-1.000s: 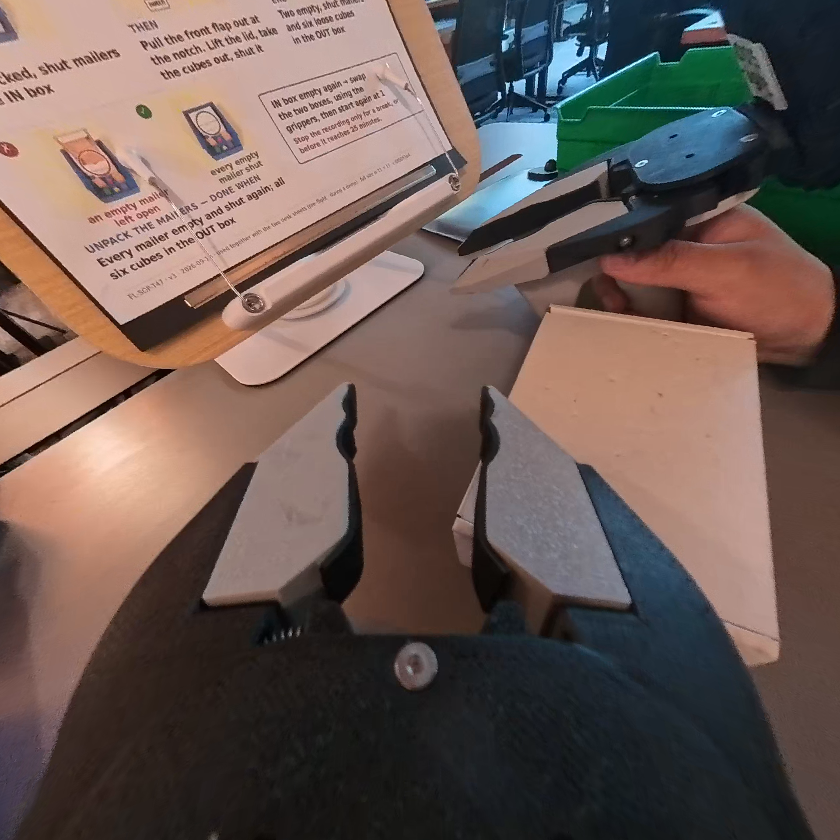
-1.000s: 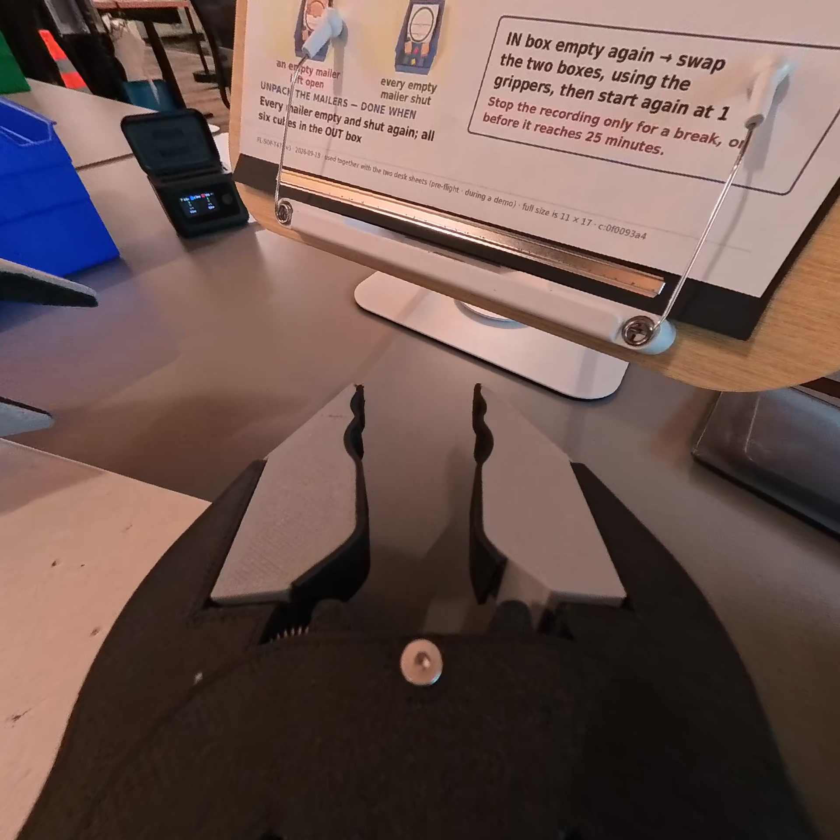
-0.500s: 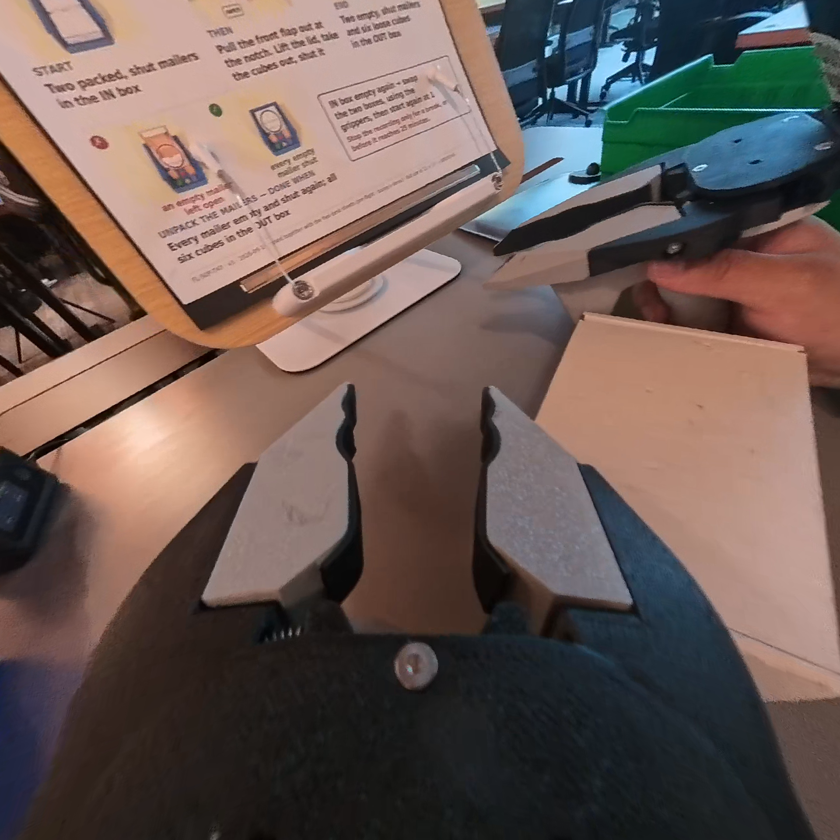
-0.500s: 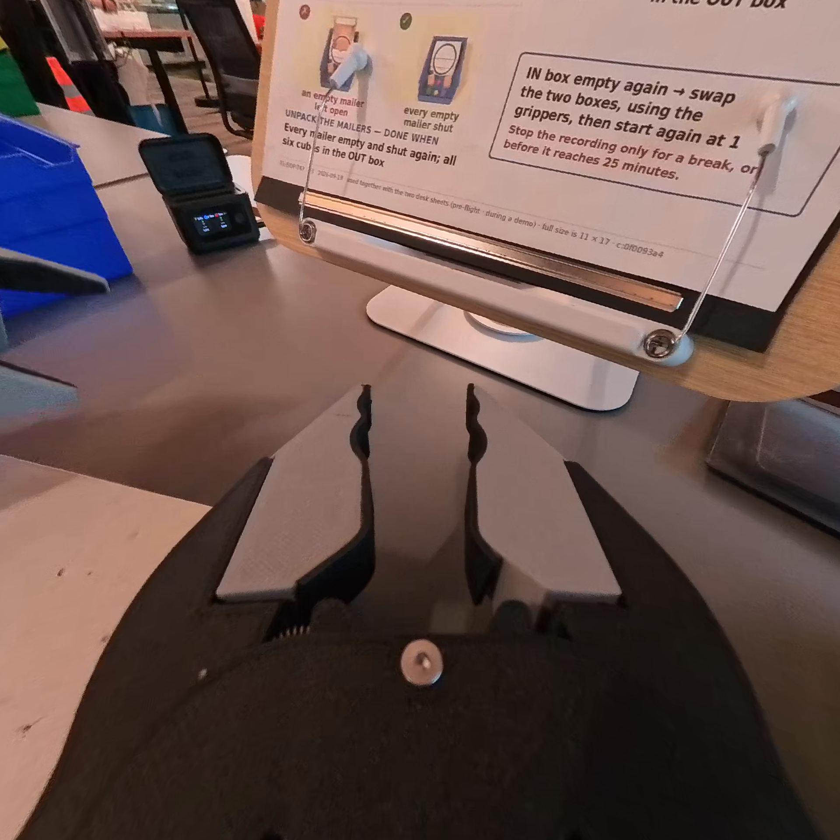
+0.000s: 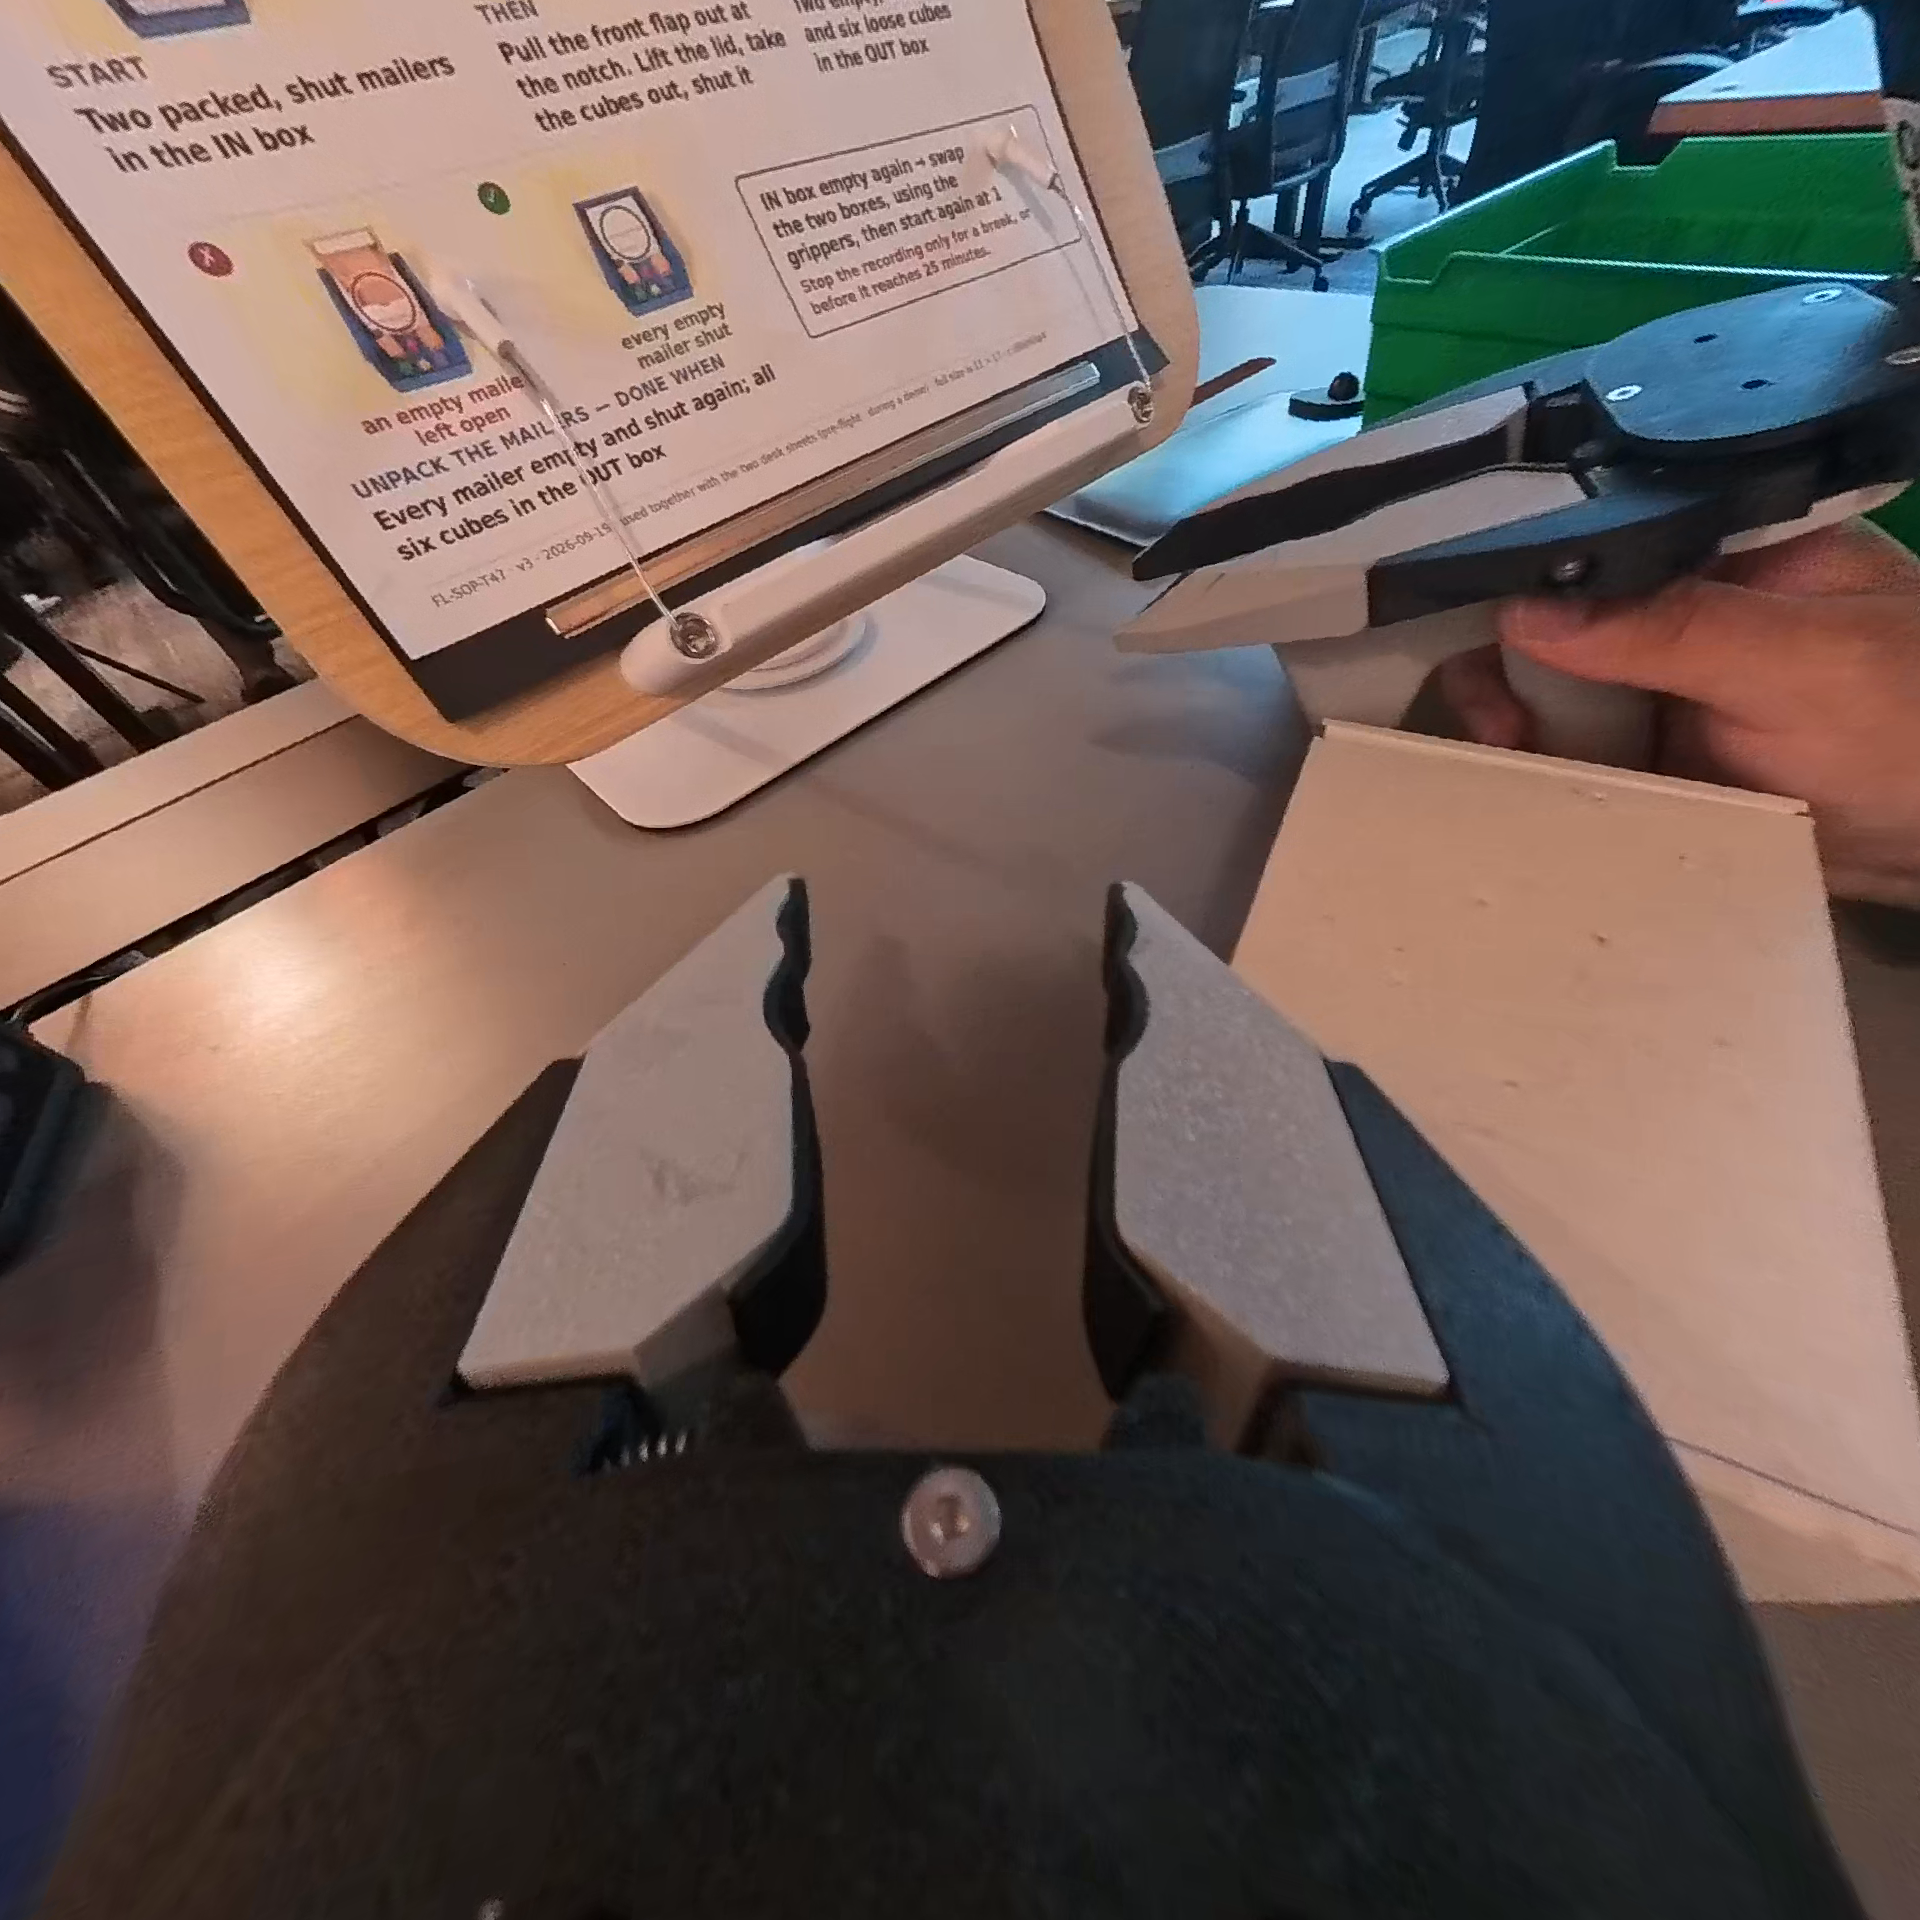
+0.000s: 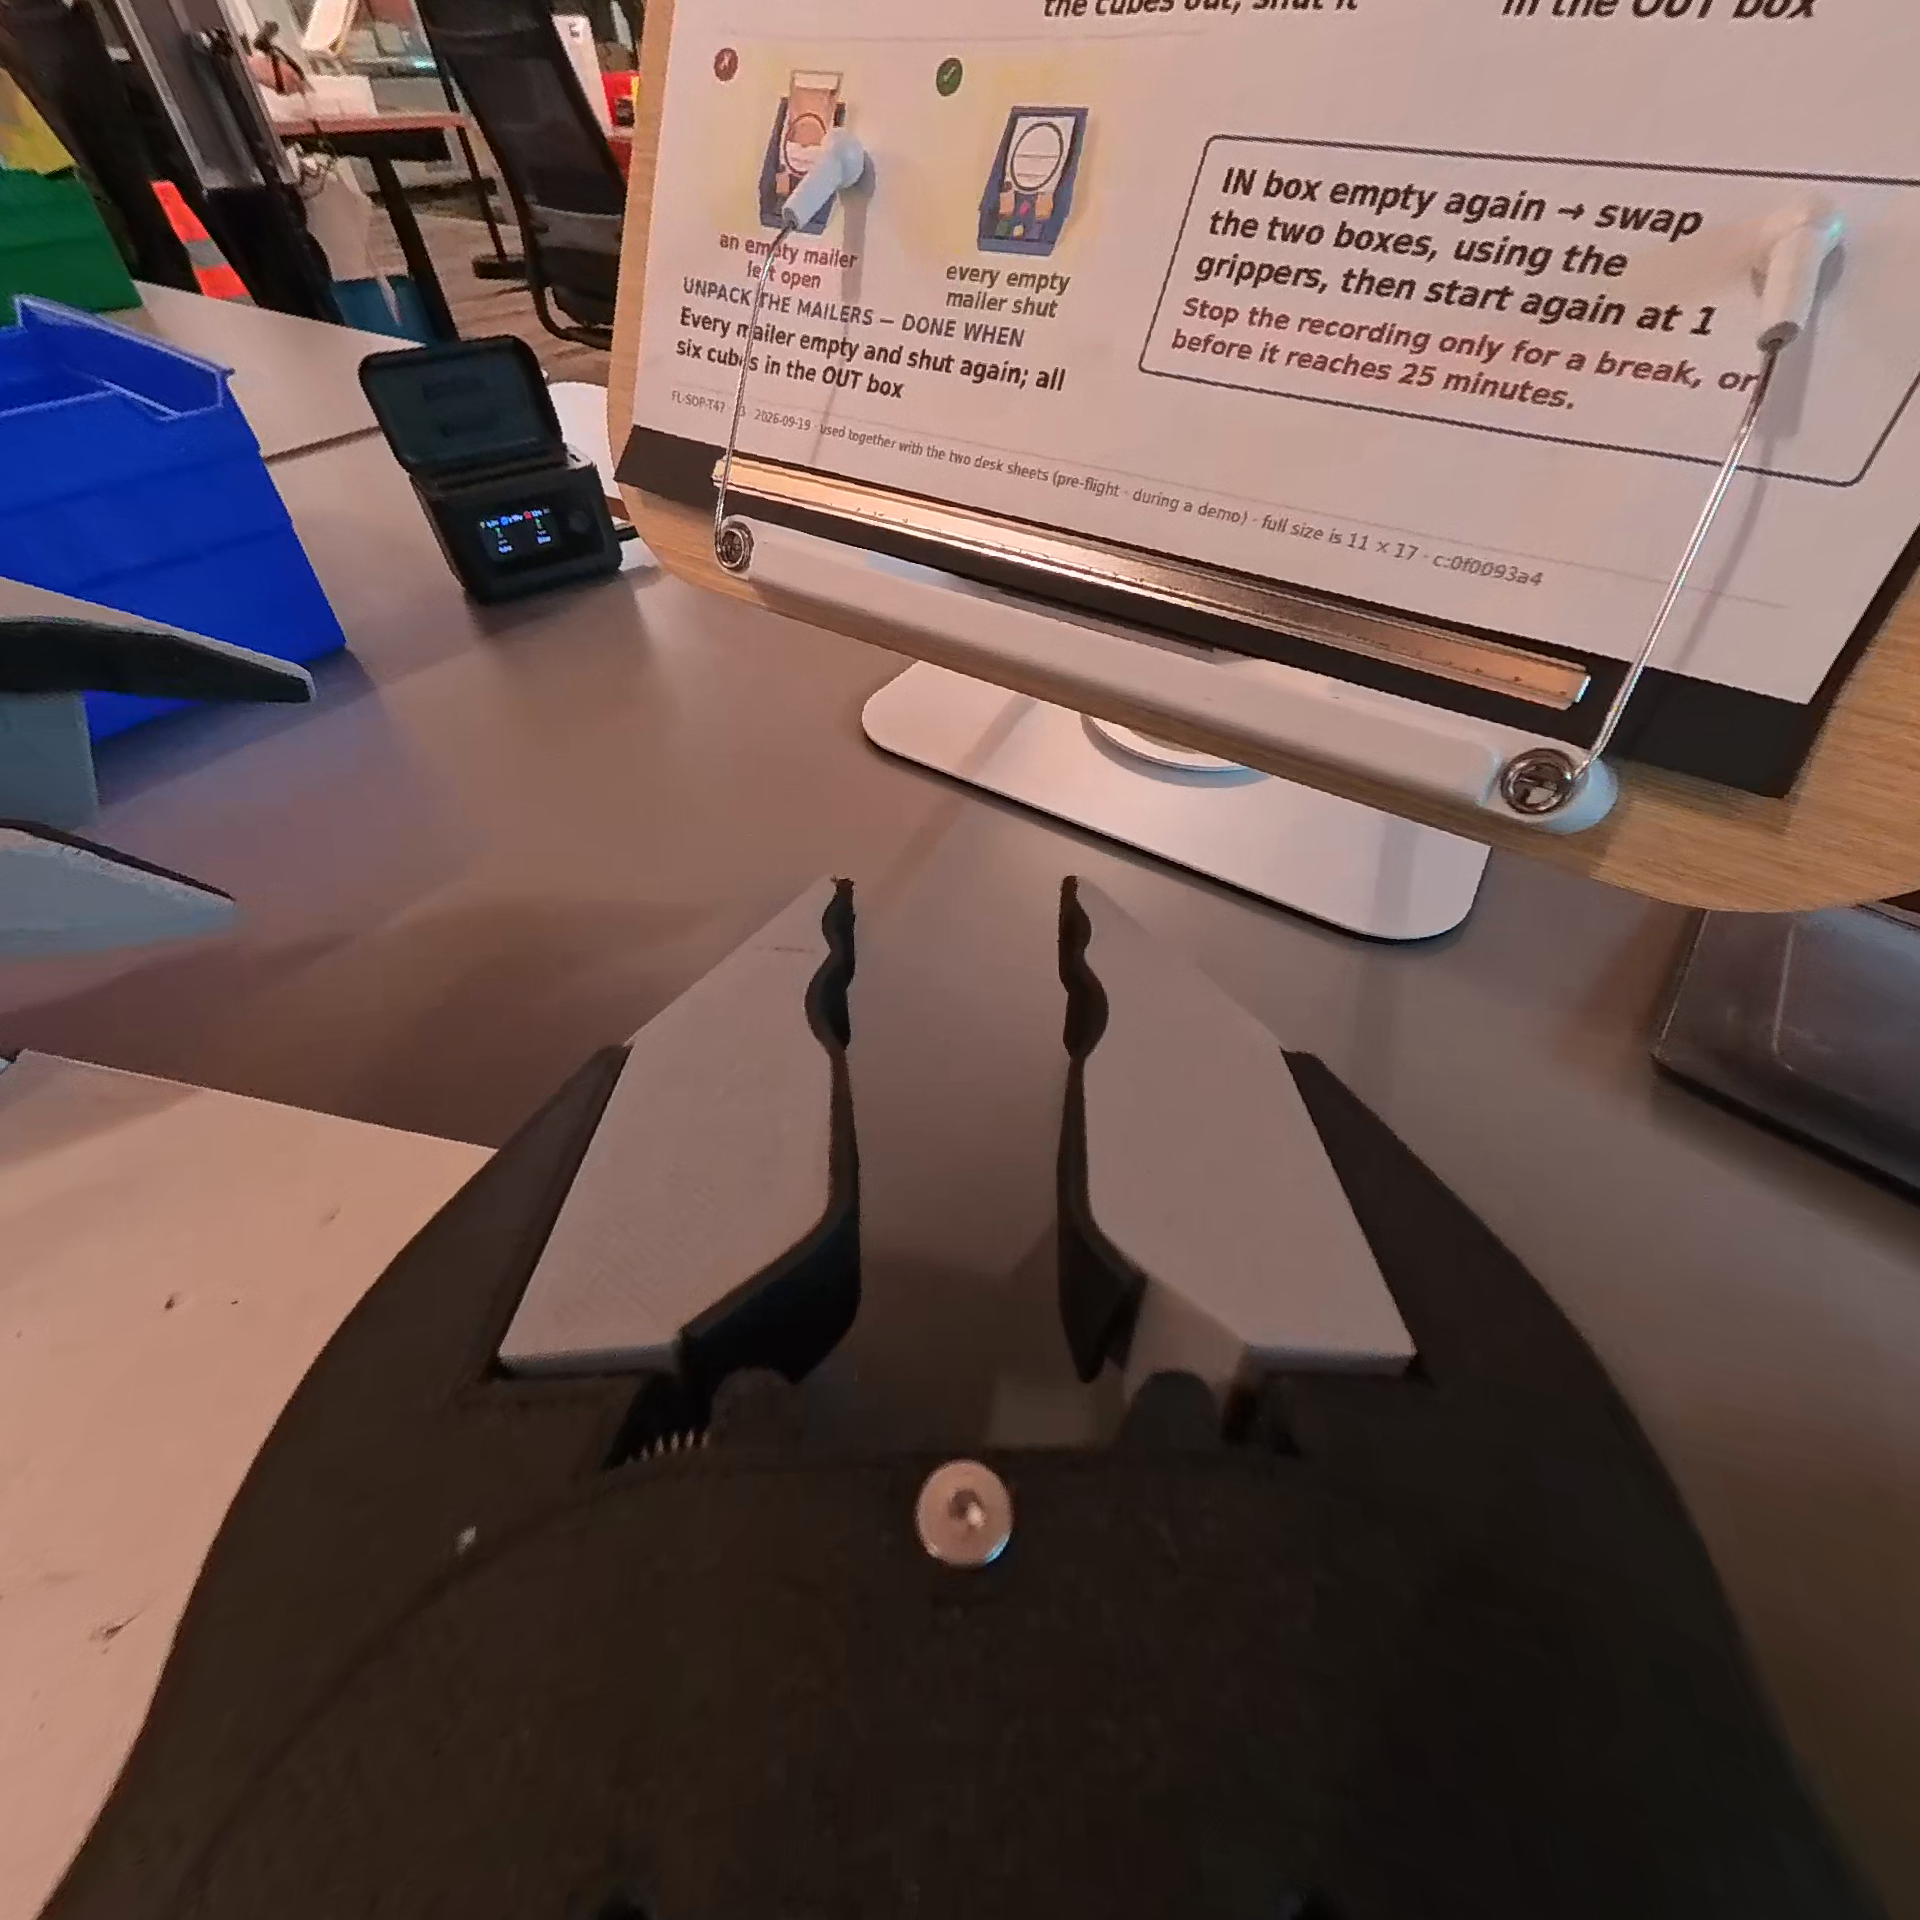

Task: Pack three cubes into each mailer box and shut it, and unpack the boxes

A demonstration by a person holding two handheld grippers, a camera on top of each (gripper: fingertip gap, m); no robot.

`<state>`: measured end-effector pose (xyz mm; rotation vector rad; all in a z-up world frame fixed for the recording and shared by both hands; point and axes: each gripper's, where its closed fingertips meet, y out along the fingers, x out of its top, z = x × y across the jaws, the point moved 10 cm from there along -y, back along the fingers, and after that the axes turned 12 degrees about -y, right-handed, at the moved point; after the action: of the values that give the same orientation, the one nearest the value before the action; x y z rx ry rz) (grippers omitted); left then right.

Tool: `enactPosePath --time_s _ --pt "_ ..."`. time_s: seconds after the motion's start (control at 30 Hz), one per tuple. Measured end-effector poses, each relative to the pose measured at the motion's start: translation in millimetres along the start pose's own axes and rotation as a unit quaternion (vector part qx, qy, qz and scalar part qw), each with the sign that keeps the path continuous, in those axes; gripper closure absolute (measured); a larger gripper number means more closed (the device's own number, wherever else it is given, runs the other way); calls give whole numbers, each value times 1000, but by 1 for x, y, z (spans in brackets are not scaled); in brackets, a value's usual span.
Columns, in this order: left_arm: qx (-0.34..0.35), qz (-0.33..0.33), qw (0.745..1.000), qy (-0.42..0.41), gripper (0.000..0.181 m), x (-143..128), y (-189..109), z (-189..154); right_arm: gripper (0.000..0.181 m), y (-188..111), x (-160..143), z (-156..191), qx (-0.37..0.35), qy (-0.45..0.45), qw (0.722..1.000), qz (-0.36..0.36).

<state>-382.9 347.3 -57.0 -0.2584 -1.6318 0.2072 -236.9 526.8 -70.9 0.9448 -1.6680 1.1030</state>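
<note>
A shut white mailer box (image 5: 1538,1091) lies flat on the table (image 5: 312,1039), just right of my left claw (image 5: 951,904). Both claws are spread and empty; my right claw (image 6: 951,894) has narrowed slightly and my left has drawn back, so I judge the box released.

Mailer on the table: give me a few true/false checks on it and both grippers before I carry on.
1. The mailer is shut. True.
2. The left gripper grips the mailer. False: it is open and empty, with the mailer to its right.
3. The right gripper holds a cube. False: it is open and empty; no cube shows.
4. A blue bin stands on the table. True.
</note>
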Motion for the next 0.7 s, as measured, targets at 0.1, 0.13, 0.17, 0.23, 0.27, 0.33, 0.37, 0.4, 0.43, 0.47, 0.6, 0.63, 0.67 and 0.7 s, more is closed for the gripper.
enactPosePath --time_s 0.1,0.13,0.17,0.23,0.27,0.33,0.37,0.4,0.43,0.47,0.6,0.63,0.67,0.7 --pt "3 4 1000 -2 122 2 -1 2 141 -2 0 -1 3 8 1000 -7" --pt "6 -1 1000 1 123 3 -3 2 140 -4 -1 -2 3 9 1000 -8" --pt "8 -7 1000 5 124 5 -4 2 138 -6 -1 -3 2 9 1000 -9" --pt "14 -9 1000 12 125 5 -4 3 134 -12 -3 -5 -4 1 1000 -13" --pt "17 -7 1000 16 125 4 -4 3 134 -16 -4 -6 -5 -3 1000 -17" --pt "24 3 999 25 124 3 -2 4 129 -23 -4 -5 15 -18 999 -39" --pt "31 8 999 32 123 2 -2 5 128 -26 -3 -5 17 -22 998 -52" --pt "37 11 999 38 123 2 -2 6 129 -28 -3 -6 12 -23 998 -60" --pt "43 13 998 44 123 2 -2 6 128 -29 -4 -7 6 -21 998 -63" --pt "47 14 998 48 123 3 -2 7 128 -29 -4 -8 1 -18 998 -61" --pt "52 21 997 53 124 3 -3 8 133 -30 -4 -7 -12 -33 998 -60" --pt "52 23 997 52 124 3 -3 8 133 -29 -4 -6 -14 -40 997 -58" --pt "51 27 997 51 124 3 -3 8 133 -28 -4 -4 -16 -48 997 -55" --pt "49 31 997 49 124 2 -2 8 133 -27 -3 -3 -18 -55 997 -52"
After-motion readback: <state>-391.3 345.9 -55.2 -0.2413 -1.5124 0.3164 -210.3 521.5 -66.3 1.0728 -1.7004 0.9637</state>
